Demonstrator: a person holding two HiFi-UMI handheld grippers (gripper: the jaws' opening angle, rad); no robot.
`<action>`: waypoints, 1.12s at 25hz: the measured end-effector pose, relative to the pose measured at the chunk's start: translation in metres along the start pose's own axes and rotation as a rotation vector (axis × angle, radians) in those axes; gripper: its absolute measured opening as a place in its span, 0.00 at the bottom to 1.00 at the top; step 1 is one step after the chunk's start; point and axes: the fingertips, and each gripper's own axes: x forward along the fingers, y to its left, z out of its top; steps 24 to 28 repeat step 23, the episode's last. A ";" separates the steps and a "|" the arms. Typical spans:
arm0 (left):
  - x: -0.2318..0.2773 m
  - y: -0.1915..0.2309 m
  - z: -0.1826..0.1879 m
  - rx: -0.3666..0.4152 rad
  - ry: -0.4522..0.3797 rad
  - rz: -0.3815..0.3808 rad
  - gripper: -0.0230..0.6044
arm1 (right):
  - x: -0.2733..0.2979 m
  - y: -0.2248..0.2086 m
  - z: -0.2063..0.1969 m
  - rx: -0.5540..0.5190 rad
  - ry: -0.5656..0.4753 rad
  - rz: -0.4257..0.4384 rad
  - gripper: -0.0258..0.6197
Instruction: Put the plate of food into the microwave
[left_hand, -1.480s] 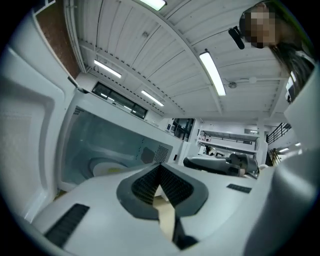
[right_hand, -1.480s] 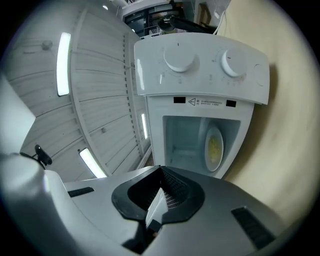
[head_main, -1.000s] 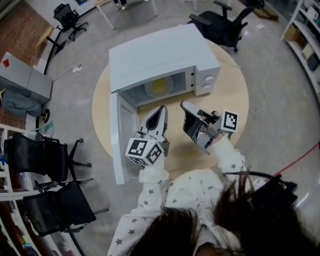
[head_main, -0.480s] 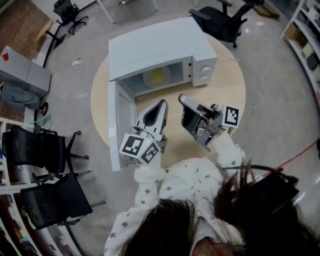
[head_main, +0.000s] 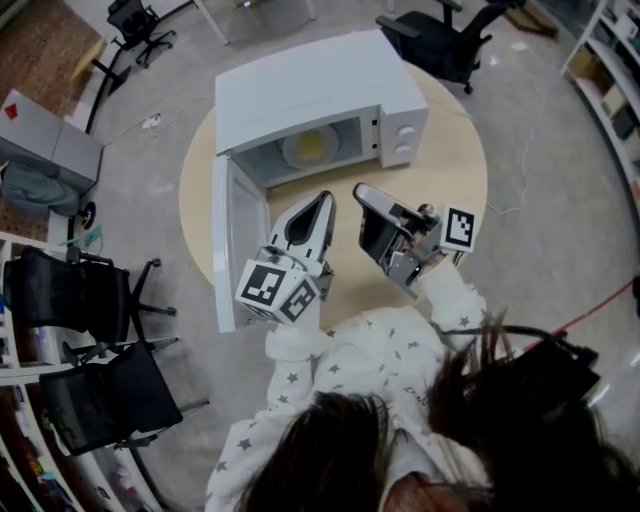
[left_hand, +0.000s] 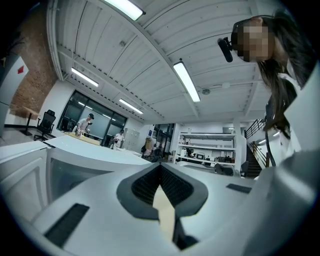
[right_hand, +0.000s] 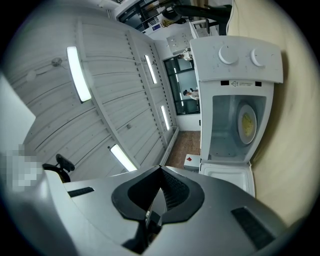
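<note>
A white microwave (head_main: 320, 95) stands on a round wooden table (head_main: 450, 190) with its door (head_main: 228, 255) swung open to the left. Inside it lies a plate of yellow food (head_main: 310, 146), which the right gripper view also shows as the plate (right_hand: 246, 122) in the microwave (right_hand: 240, 60). My left gripper (head_main: 324, 198) and right gripper (head_main: 361, 190) hover side by side over the table just in front of the opening. Both are shut with nothing between their jaws. In their own views the left gripper (left_hand: 161, 166) and right gripper (right_hand: 160, 170) point upward at the ceiling.
Black office chairs stand behind the table (head_main: 440, 40) and at the left (head_main: 80, 300). A grey cabinet (head_main: 45, 145) is at far left, shelving (head_main: 610, 70) at right. The open door juts out past the table's left edge.
The view has shifted a little. Both grippers stay in almost the same place before the microwave, jaws shut as before. The plate has not moved.
</note>
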 end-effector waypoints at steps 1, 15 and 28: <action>0.000 -0.001 0.001 -0.002 -0.001 0.001 0.03 | 0.000 0.000 0.000 0.002 -0.001 0.001 0.05; -0.001 -0.004 -0.001 -0.022 -0.009 0.003 0.03 | -0.005 -0.002 0.000 0.004 -0.003 -0.004 0.05; -0.005 -0.007 -0.002 -0.016 -0.004 0.002 0.03 | -0.007 -0.001 -0.002 0.014 -0.003 0.000 0.05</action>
